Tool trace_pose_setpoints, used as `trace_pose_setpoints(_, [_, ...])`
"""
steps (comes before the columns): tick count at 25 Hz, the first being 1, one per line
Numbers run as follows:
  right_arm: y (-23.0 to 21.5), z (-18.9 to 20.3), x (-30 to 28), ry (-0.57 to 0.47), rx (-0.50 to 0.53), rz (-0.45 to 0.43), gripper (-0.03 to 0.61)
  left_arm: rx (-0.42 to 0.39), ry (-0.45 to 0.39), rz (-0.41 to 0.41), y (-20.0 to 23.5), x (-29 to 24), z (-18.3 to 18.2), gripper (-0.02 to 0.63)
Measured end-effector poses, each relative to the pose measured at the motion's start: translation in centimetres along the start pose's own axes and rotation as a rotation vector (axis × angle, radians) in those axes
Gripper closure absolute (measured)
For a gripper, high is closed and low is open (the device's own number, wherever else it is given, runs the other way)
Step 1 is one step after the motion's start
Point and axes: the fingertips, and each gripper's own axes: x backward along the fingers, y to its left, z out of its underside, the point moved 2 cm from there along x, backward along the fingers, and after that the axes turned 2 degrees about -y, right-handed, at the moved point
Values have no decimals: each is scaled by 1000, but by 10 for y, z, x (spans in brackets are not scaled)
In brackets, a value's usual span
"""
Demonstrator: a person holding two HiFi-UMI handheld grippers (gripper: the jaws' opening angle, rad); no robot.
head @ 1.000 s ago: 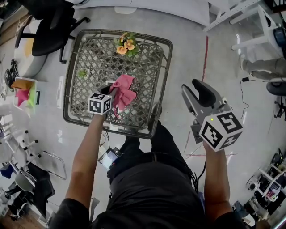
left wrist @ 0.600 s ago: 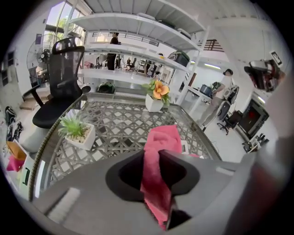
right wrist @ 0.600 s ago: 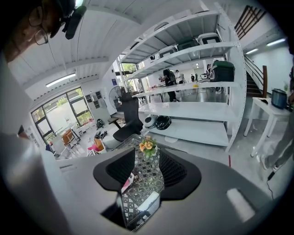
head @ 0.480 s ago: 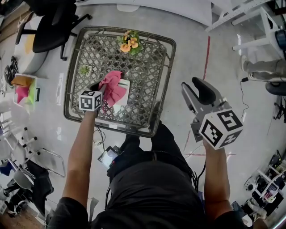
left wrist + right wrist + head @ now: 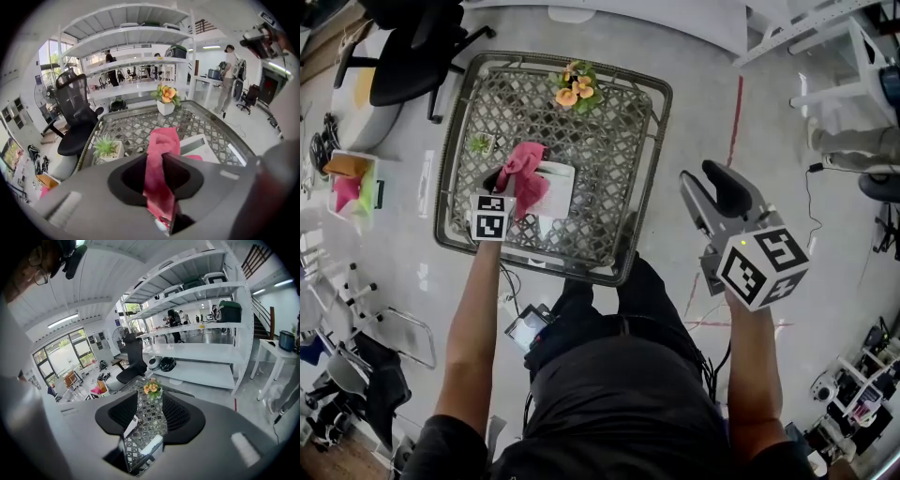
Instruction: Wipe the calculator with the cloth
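Below, calculator on lattice table; pale floor; office chair.

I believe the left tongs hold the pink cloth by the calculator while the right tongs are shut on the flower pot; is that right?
Not quite: the right tongs are open and empty, held off beside the table, as the right gripper view shows. The left tongs do hold the pink cloth by the calculator.
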Motion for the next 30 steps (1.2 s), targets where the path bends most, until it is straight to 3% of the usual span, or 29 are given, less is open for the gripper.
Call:
trace_pose_setpoints(7, [-9, 6, 6, 4, -11, 16, 417, -71, 35, 86, -59, -14, 11, 476])
trace_pose_setpoints(17, [-26, 9, 16, 1, -32, 35, 417, -75, 64, 229, -130, -24, 11, 476])
trace_pose_setpoints(30, [-36, 15, 20, 2, -47, 46, 417, -51, -12, 392, -187, -22, -9, 476])
